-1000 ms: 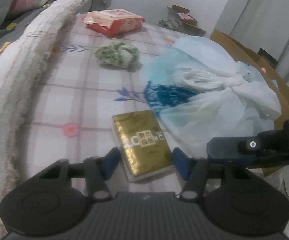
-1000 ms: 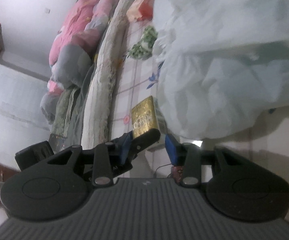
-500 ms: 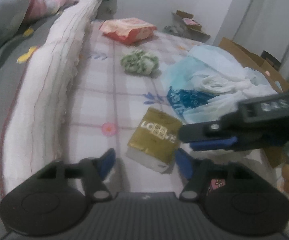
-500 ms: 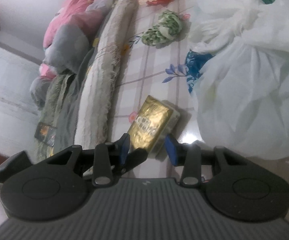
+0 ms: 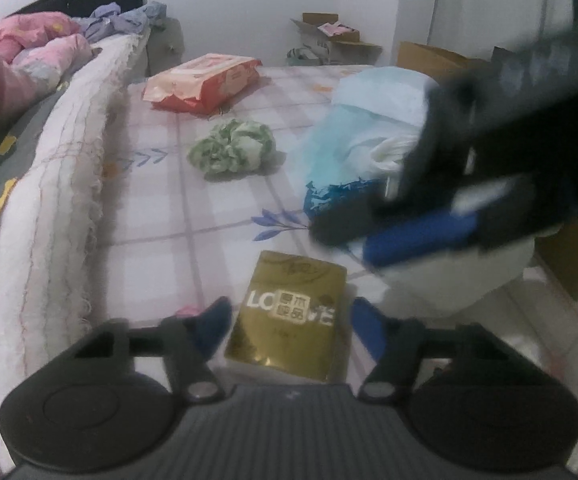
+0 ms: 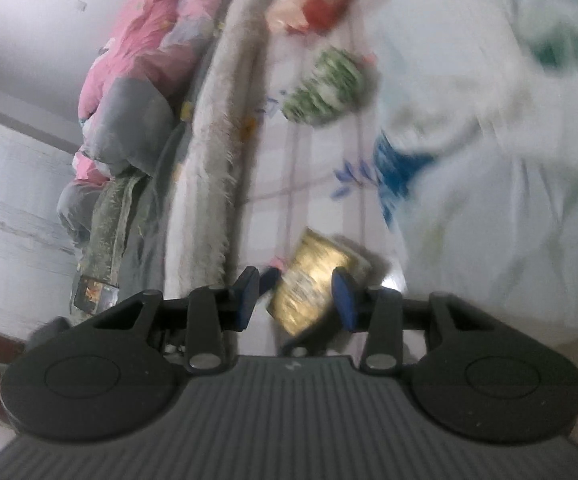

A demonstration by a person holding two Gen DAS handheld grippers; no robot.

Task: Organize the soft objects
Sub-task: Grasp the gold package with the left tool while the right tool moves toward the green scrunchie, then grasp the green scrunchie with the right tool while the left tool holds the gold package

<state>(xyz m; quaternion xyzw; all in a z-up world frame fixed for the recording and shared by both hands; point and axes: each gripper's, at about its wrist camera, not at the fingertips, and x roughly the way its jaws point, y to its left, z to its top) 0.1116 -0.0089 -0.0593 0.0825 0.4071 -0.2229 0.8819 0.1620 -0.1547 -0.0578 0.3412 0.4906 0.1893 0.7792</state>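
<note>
A gold tissue pack (image 5: 289,316) lies on the checked bedsheet at the bed's near edge. My left gripper (image 5: 291,330) is open, its blue fingertips either side of the pack, not touching. The pack shows in the right wrist view (image 6: 313,284) too, between my open right gripper's (image 6: 297,292) tips; that view is blurred. The right gripper (image 5: 429,232) crosses the left view above the pack's right. A green-and-white soft bundle (image 5: 233,150) lies further back. A red-orange wipes pack (image 5: 201,80) lies beyond it.
A knotted white and blue plastic bag (image 5: 373,140) fills the bed's right side. A rolled whitish blanket (image 5: 61,184) runs along the left, with pink bedding (image 5: 29,52) behind. Cardboard boxes (image 5: 337,40) stand on the floor by the far wall.
My left gripper has closed in on the gold pack, which now sits between its tips. My right gripper has swung up and to the right, over the bag.
</note>
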